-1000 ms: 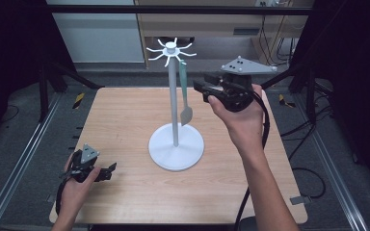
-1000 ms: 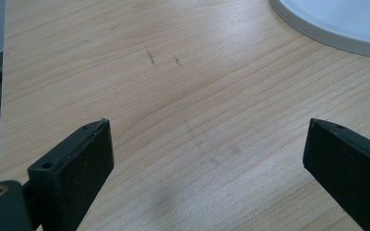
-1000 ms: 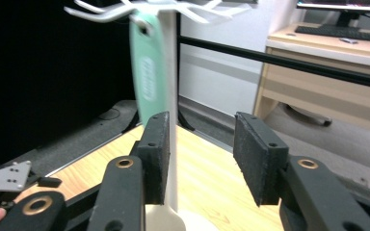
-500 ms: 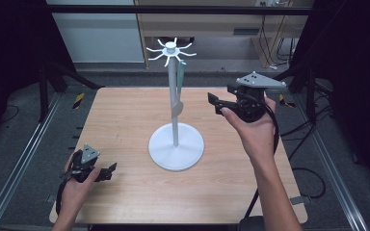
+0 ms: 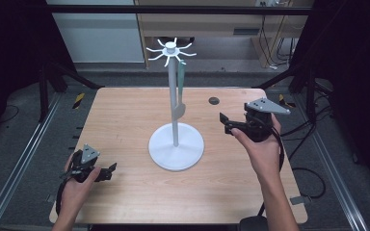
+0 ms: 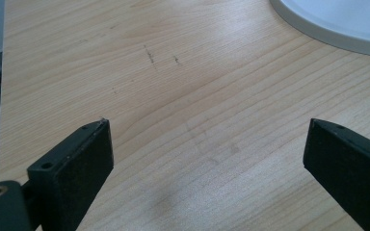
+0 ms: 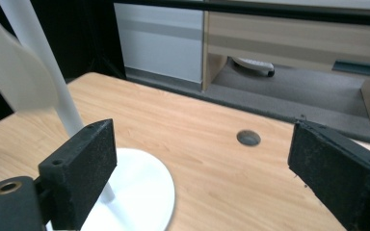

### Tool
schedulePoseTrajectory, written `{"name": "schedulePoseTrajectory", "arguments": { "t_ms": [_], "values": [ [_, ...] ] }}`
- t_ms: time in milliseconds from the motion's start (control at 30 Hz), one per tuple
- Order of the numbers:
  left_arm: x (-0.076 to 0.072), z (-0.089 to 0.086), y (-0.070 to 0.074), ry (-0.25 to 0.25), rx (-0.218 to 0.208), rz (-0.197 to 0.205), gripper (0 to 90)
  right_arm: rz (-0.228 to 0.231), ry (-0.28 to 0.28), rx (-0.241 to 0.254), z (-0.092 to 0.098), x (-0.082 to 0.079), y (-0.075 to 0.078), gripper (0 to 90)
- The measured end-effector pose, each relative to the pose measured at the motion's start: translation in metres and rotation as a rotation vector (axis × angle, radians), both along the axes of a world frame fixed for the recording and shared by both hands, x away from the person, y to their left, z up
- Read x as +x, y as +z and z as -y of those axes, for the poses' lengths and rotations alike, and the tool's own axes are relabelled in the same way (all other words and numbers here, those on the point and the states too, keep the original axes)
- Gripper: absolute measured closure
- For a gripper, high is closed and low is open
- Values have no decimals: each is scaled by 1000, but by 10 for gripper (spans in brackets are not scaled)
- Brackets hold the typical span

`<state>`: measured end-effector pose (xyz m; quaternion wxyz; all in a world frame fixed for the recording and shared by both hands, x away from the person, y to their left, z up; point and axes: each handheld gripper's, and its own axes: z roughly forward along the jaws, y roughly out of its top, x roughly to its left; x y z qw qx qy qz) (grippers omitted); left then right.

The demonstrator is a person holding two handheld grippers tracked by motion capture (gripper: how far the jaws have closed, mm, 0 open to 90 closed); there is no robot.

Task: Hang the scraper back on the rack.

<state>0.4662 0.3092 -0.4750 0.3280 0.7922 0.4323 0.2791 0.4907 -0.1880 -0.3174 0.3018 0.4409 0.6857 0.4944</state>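
The wooden table (image 5: 125, 125) carries a white hanging stand (image 5: 175, 96) near its middle: a broad round base, a thin upright pole and a crown of short hook arms at the top. From one of those arms hangs a spatula (image 5: 179, 94), pale green in the handle and greyish at the blade, dangling close along the pole with its blade hanging a little above the base. To the right of the stand, apart from it, the right claw (image 5: 223, 122) points toward the pole; its jaws have just been opening and stand wide with nothing between them. The left claw (image 5: 110, 171) rests low near the table's front left corner, jaws also wide and empty over bare wood. The spatula looks light and stiff in the handle, probably softer at the blade, and free to swing on its hook; the slim handle seems the best place to grip, midway, lifting upward to clear the arm.
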Motion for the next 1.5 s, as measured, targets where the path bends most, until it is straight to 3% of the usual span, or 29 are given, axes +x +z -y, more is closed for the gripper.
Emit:
{"name": "schedulePoseTrajectory", "arguments": {
  "t_ms": [700,967,1267,1333,1500],
  "values": [
    [0,1,0,-6,6,-2,32,-135,-9,5,10,-10,-85,64],
    [0,1,-1,-7,5,-5,32,-184,-12,-19,10,-7,-106,69],
    [0,1,-1,-9,7,-5,32,-246,-69,-47,19,0,-127,95],
    [0,2,-1,-9,5,-3,33,-262,-86,-33,21,0,-132,106],
    [1,3,-1,-16,9,-4,32,-284,-91,-42,26,-2,-144,123]
  ]
}}
